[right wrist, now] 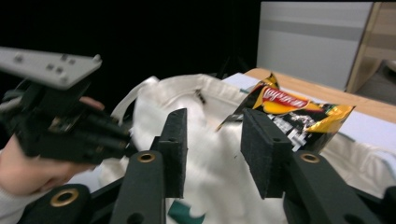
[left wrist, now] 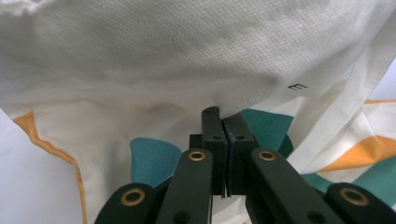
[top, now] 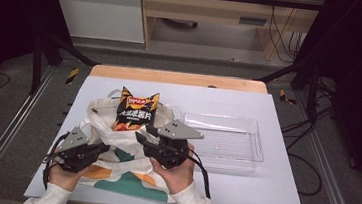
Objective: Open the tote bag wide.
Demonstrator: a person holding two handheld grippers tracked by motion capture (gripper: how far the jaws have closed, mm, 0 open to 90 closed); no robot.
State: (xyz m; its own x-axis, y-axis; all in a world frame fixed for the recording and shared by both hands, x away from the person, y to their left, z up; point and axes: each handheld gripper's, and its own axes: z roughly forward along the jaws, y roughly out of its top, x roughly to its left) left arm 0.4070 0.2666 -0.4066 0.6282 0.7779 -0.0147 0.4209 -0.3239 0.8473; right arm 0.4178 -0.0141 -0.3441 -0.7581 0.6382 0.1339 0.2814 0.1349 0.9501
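A white tote bag (top: 127,169) with teal and orange patches lies on the table, its mouth facing away from me. A black and orange chip bag (top: 138,110) sticks halfway out of that mouth. My left gripper (top: 105,148) is at the bag's left side. In the left gripper view my left gripper (left wrist: 223,116) is shut on a fold of the white bag fabric (left wrist: 140,56). My right gripper (top: 144,132) hovers over the bag's middle, just short of the chip bag. In the right gripper view my right gripper (right wrist: 214,116) is open with nothing gripped, and the chip bag (right wrist: 294,112) lies beyond.
A clear plastic tray (top: 253,139) stands on the white table cover (top: 261,190) right of the bag. The left hand and its gripper (right wrist: 74,130) fill the left of the right gripper view. A wooden table edge (top: 179,77) runs along the back.
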